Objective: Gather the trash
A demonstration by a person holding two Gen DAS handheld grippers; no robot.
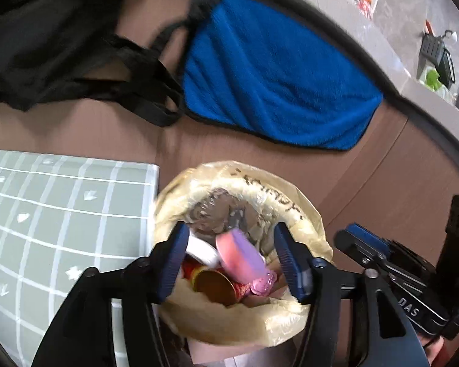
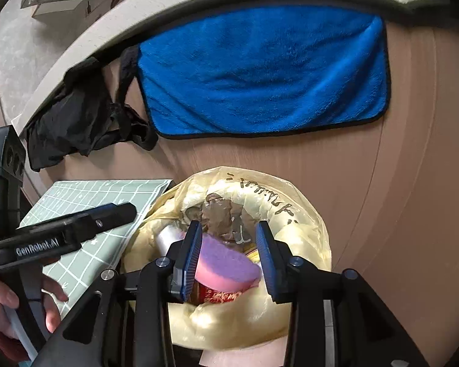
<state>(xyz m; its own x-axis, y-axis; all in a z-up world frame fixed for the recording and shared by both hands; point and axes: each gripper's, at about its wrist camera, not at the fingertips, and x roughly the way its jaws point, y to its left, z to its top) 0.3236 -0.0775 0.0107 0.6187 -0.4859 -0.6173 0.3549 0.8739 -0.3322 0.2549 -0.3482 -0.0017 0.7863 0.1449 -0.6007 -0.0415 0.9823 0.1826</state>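
While both tongs hang wide open over the yellow trash bag (image 2: 296, 238), left tongs (image 1: 232, 263) and right tongs (image 2: 229, 257) grip nothing; a pink-purple sponge (image 2: 226, 266) sits inside it, blue towel (image 2: 260, 70) behind.

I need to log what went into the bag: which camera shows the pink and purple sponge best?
The right wrist view: the sponge lies broadside between the open fingers of the right gripper, sharp, above the red can in the yellow bag. In the left wrist view it is tilted and blurred, under the left gripper.
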